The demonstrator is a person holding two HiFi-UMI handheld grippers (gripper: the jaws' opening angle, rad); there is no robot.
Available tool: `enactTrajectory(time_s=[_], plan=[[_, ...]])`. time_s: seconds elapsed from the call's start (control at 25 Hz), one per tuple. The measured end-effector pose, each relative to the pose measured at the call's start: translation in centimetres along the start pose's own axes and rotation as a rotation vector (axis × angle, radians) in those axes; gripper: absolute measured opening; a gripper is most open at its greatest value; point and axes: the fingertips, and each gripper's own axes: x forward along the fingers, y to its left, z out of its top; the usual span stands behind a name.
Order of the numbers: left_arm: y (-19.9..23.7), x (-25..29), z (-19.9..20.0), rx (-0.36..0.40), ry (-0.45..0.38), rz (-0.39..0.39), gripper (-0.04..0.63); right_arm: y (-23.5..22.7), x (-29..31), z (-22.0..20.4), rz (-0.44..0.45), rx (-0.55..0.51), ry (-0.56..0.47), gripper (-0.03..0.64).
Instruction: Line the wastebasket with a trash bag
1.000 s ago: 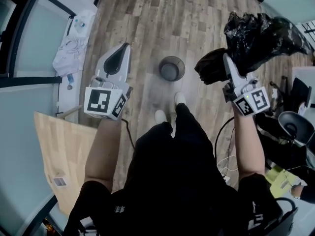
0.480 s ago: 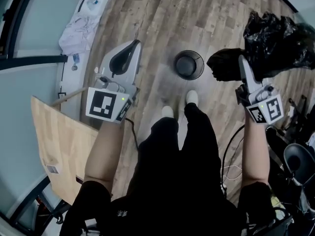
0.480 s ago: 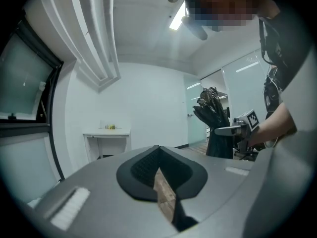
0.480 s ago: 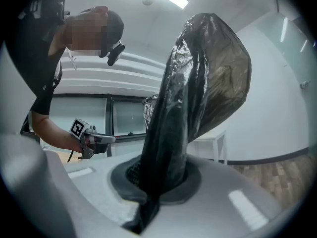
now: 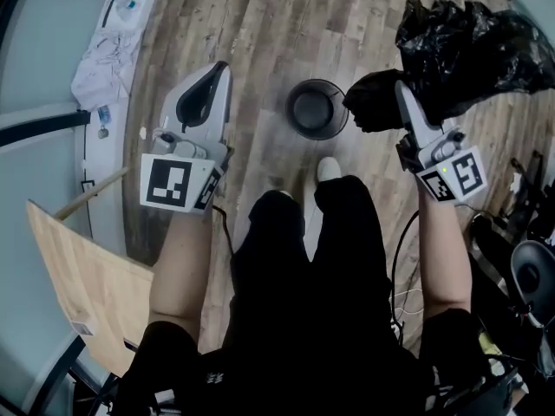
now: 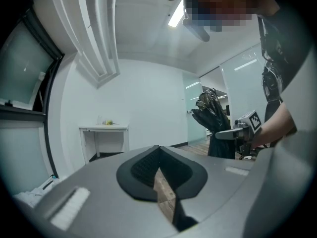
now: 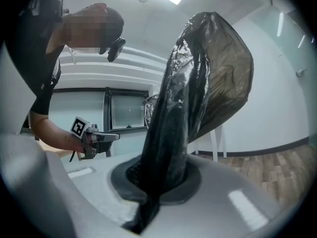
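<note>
Lowered toward wastebasket (image 5: pixel 297 125), trash bag (image 5: pixel 460 46) stays pinched in right gripper (image 5: pixel 401 92)'s jaws.

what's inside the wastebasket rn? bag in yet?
No liner: the wastebasket shows a bare dark interior, nothing over its rim. The trash bag is bunched in the right gripper, off to the side. The very bottom is too dark to make out.

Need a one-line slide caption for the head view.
Person stands over a wastebasket on a wood floor, right gripper shut on a crumpled black trash bag, left gripper shut and empty.
</note>
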Motion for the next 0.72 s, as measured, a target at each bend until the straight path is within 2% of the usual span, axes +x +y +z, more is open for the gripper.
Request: enactTrajectory(time_s=[0.28,0.44,0.72], plan=[[-0.6,3.3,-6.4,0.008,0.002,-0.003,0.006,-1.9,0.6,-5.1,0.039,-0.021,-0.001,0.003],[0.8,5.0,-15.0,0.022,0.011,-0.007,0.006,-2.7,2.8,-12.2,0.085,-0.033,-0.006,0.003],[0.9,7.7,-25.7,0.049,-0.006,-0.010,0.006,-4.4,4.2,-23.4,0.177,-0.035,0.006,0.003]])
